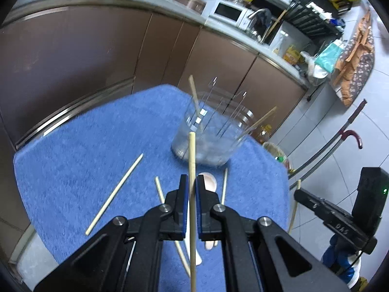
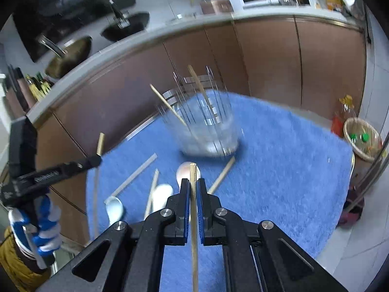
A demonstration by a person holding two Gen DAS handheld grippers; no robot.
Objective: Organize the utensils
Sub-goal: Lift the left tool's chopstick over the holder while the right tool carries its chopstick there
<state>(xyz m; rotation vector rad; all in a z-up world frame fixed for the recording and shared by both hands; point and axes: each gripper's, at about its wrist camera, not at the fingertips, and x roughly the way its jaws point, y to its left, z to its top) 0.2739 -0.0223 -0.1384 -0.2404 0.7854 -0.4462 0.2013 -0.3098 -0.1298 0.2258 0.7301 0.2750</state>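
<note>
My left gripper [image 1: 192, 182] is shut on a wooden chopstick [image 1: 192, 155] that runs upright between its blue pads. My right gripper [image 2: 193, 185] is likewise shut on another chopstick [image 2: 193, 194]. Both hang above a blue towel [image 2: 279, 170]. Beyond them a clear container [image 1: 209, 136] [image 2: 206, 131] stands on the towel with two chopsticks leaning in it. Loose chopsticks [image 1: 114, 194] [image 2: 221, 175] lie on the towel. With them lie a pinkish spoon [image 2: 186, 170], a white spoon [image 2: 163, 194] and a pale blue spoon [image 2: 114, 206]. Each gripper also shows at the side of the other's view.
Brown cabinet doors [image 2: 267, 56] under a pale counter curve behind the towel. A wicker basket [image 2: 362, 138] and an oil bottle [image 2: 345, 112] stand on the floor to the right. A walking cane [image 1: 350, 133] leans by the towel's right edge.
</note>
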